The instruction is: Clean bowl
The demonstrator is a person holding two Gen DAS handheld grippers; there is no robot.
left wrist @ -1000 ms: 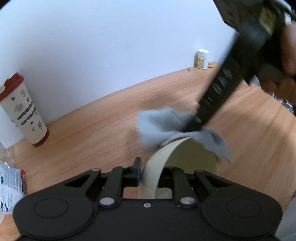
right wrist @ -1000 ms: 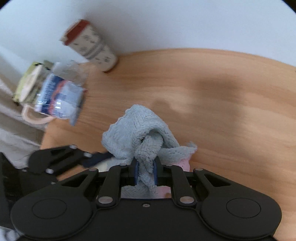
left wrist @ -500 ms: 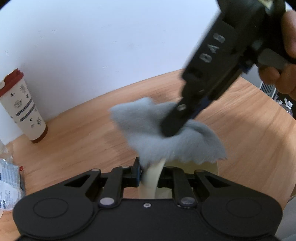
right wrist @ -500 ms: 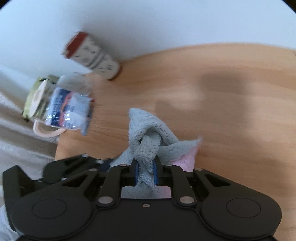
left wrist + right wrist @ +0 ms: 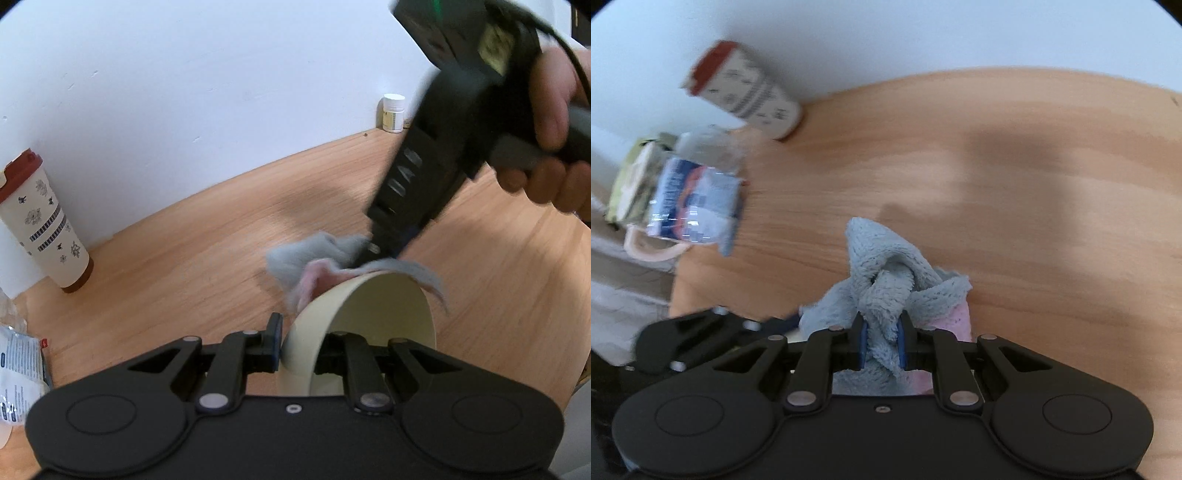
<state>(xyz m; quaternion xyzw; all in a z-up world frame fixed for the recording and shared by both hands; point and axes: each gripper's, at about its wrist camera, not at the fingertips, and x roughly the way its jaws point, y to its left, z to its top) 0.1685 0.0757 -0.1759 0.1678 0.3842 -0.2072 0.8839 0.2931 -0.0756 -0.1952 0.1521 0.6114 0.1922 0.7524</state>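
Observation:
A cream bowl (image 5: 373, 314) stands tilted on its side in the left wrist view, its rim pinched between the fingers of my left gripper (image 5: 301, 341), which is shut on it. My right gripper (image 5: 882, 345) is shut on a grey cloth (image 5: 886, 280) with a pink underside. In the left wrist view the right gripper (image 5: 384, 247) comes down from the upper right, held by a hand (image 5: 554, 147). It presses the grey cloth (image 5: 317, 254) over the bowl's far rim. The bowl's inside is partly hidden by the cloth.
A wooden table (image 5: 184, 266) runs to a white wall. A patterned tumbler with a red lid (image 5: 40, 225) stands at the far left, a small white jar (image 5: 393, 112) by the wall. In the right wrist view a plastic packet (image 5: 694, 199) and a pink-handled mug (image 5: 653, 251) lie left.
The right gripper lifted with the cloth half a second ago. It has since come back down, and the cloth again lies over the bowl's far rim. The bowl and left gripper kept still.

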